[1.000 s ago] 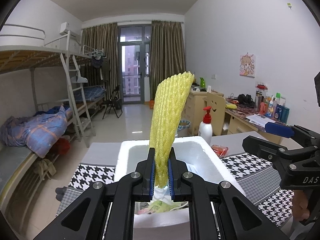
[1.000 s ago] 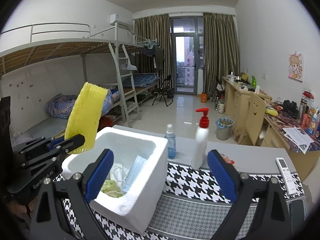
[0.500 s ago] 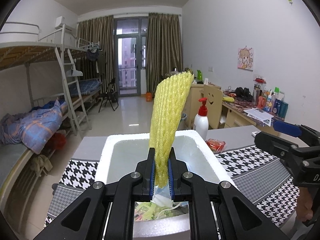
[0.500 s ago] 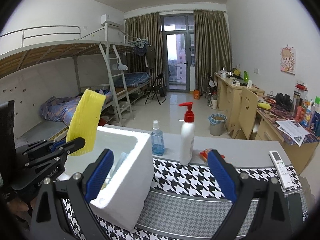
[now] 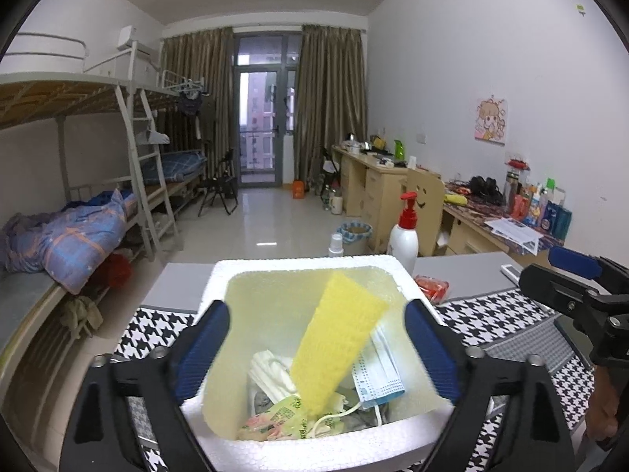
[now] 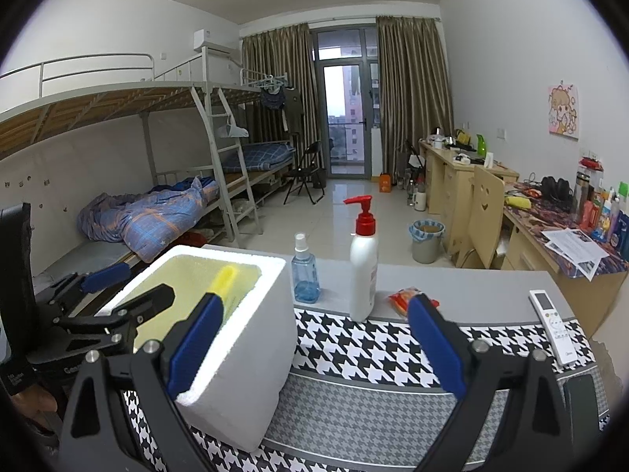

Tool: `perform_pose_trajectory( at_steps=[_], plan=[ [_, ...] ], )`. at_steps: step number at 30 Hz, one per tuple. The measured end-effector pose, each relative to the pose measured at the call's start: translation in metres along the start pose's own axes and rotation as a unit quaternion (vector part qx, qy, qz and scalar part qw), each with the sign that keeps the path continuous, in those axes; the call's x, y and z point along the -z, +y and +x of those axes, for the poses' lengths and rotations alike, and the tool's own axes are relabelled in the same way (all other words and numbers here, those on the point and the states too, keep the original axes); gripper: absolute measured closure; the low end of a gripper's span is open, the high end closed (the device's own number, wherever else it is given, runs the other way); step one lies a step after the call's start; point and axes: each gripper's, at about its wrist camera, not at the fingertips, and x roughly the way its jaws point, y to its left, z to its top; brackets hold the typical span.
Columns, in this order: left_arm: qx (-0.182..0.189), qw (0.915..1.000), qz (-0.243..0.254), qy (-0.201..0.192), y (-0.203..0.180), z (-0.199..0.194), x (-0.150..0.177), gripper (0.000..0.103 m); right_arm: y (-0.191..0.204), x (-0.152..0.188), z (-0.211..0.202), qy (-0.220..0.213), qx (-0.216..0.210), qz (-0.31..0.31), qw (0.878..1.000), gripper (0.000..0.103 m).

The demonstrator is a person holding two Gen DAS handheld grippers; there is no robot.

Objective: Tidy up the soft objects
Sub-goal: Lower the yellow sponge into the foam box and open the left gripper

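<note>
We take the white foam box (image 5: 302, 438) as our landmark. It sits on the houndstooth cloth (image 6: 365, 350) and holds a heap of soft things: a yellow foam net sleeve (image 5: 338, 338) leaning tilted across the middle, a blue face mask (image 5: 379, 373) against the box's right inner wall, a white mask (image 5: 271, 369) to the left of the sleeve, and a pale green printed packet (image 5: 275, 419) at the near side. The sleeve looks blurred, and we cannot tell whether it has come to rest.

Our left gripper (image 5: 314, 348) hangs over the box's near rim. Its jaws have just been opening and now stand wide apart, released, with the sleeve between them but touched by neither pad. Our right gripper (image 6: 314, 342) is beside the box, to its right, jaws spread wide with nothing between them.

Only the left wrist view looks down into the box and shows the masks and packet. The right wrist view shows the box from outside, with just the sleeve's yellow top (image 6: 224, 279) above the rim. It alone shows in full the blue spray bottle (image 6: 304, 275) just beyond the box, and the white remote (image 6: 550, 324) well to the right. The white pump bottle (image 6: 363, 271) and the red packet (image 6: 405, 299) appear in both views.
</note>
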Motion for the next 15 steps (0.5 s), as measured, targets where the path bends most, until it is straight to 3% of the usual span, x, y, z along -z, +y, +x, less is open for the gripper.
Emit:
perform_pose_trajectory(
  at_steps=[3,15],
  plan=[
    [-0.010,0.9999,0.002,-0.009,-0.001,-0.003,-0.001,0.002,-0.002,0.001,-0.001,-0.001,0.001,0.002,1.000,0.006],
    [-0.026,0.9994,-0.001,-0.023,-0.002,-0.021,-0.003,0.001,-0.003,0.004,-0.021,-0.016,-0.002,0.002,1.000,0.006]
  ],
)
